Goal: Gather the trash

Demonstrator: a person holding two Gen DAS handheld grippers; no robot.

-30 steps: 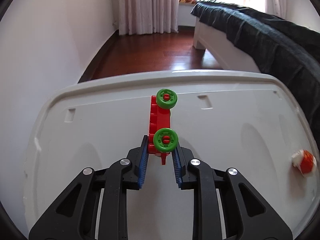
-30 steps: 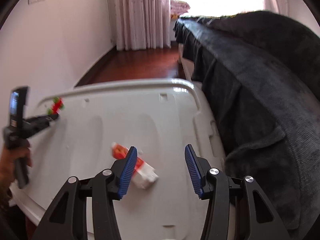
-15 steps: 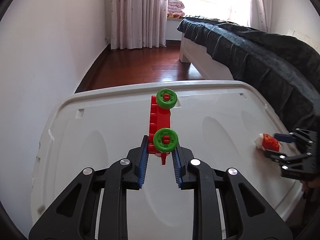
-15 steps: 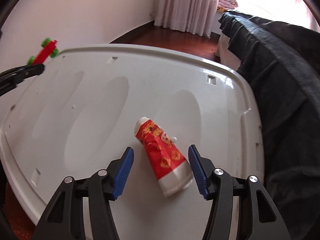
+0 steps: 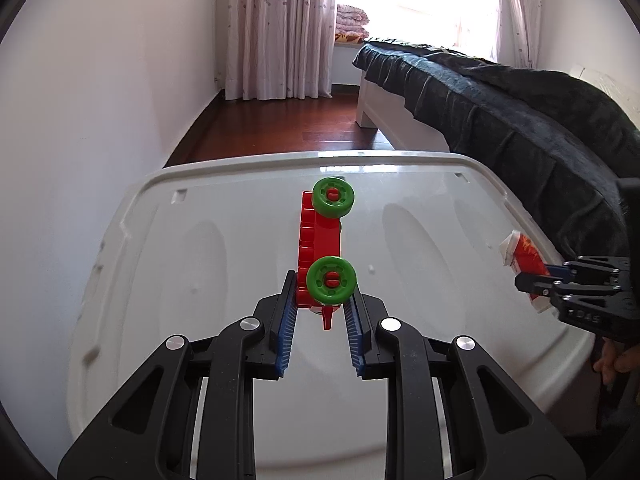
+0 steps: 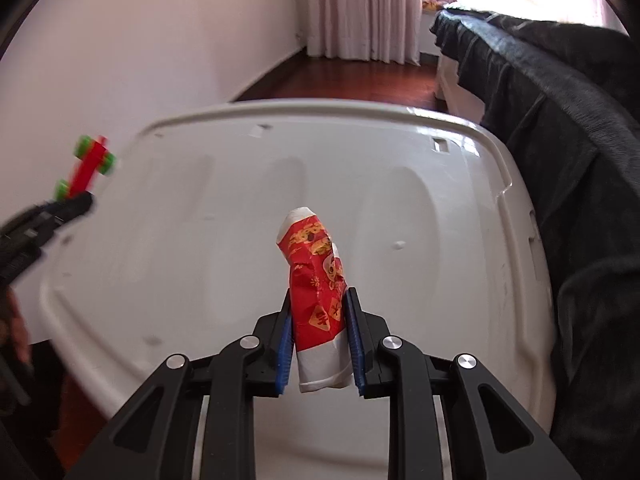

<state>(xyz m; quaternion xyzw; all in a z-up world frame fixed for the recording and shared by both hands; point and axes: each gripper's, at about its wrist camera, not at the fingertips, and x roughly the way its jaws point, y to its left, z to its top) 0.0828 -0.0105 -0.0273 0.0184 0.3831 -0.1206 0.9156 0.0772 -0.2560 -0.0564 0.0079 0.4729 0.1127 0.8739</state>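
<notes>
Your right hand-held gripper (image 6: 318, 332) is closing on the crumpled red-and-white paper cup (image 6: 316, 292); the blue pads already sit against its lower half, while its white rim end sticks out behind them and the far end points away over the white plastic lid (image 6: 224, 216) that serves as your table. The cup is thin and already crushed, so I judge the main risk to be that it folds further as the jaws finish closing and slides forward out of the pads; if you lift before the squeeze has settled, it could drop back onto the lid or off its right edge toward the dark blanket on the bed (image 6: 580, 160).

Your left hand-held gripper (image 5: 322, 312) is fully clamped on the red toy with green wheels (image 5: 324, 240), held only by its near end just behind the nearer wheel; most of the toy overhangs beyond the pads, clear of the lid, so a quick swing could lever it loose. In the right view that toy is blurred, which suggests fast motion; slow it down.

The two grippers are well apart now, but the right one shows at the right edge of the left view; crossing paths toward a bin, which I cannot see, could knock either item free.
</notes>
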